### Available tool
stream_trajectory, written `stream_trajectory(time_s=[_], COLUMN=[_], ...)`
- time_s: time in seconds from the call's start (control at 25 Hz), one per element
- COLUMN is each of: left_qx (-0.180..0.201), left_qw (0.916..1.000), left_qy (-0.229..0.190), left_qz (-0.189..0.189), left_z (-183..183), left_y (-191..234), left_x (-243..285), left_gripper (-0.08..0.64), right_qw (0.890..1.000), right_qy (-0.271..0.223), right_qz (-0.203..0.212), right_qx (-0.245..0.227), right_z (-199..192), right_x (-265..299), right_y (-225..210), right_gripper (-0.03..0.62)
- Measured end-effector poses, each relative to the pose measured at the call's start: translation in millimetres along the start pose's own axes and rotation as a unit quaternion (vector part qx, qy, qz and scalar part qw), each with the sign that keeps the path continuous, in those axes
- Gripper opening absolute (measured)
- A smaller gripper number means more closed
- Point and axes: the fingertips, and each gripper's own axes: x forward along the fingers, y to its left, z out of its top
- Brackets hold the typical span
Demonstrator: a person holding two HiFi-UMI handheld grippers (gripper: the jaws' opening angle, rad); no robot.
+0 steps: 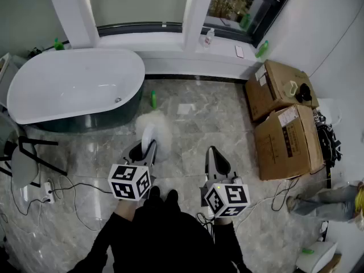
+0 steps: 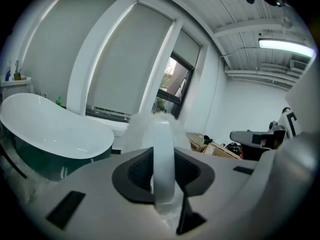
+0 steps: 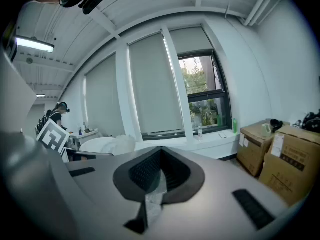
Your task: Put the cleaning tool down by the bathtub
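- Cleaning tool (image 1: 152, 128), a pale translucent handle topped by a fluffy white head, pinched in the left gripper (image 1: 145, 146), with the head reaching out past the fingertips above the marble floor (image 1: 219, 115).
- In the left gripper view, handle upright between the two dark pads, jaws pressed against it from both sides and kept partly apart by it.
- Bathtub (image 1: 68, 84) ahead and to the left of that gripper, near the fluffy head but not touching it.
- Small green bottle (image 1: 153, 99) on the floor just beyond the head, beside the tub's end.
- Right gripper (image 1: 215, 161) to the right of the left one and about level with it, jaws pressed together on nothing.
- Cardboard boxes (image 1: 287, 141) ahead and to the right of the right gripper, well apart from it.
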Motion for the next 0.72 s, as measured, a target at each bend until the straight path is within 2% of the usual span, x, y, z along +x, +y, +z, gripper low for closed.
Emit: stream_trajectory(time_s=[0.72], left_qx=[-0.003], left_qw=[0.9999], left_qy=[0.015], left_qz=[0.0], left_z=[-14], left_y=[-6], left_x=[11], left_gripper=[0.094], right_qw=[1.0], right_qy=[-0.011], right_qz=[0.001], right_qx=[0.019], right_z=[-4], right_x=[-9], right_y=[-17], right_gripper=[-0.002])
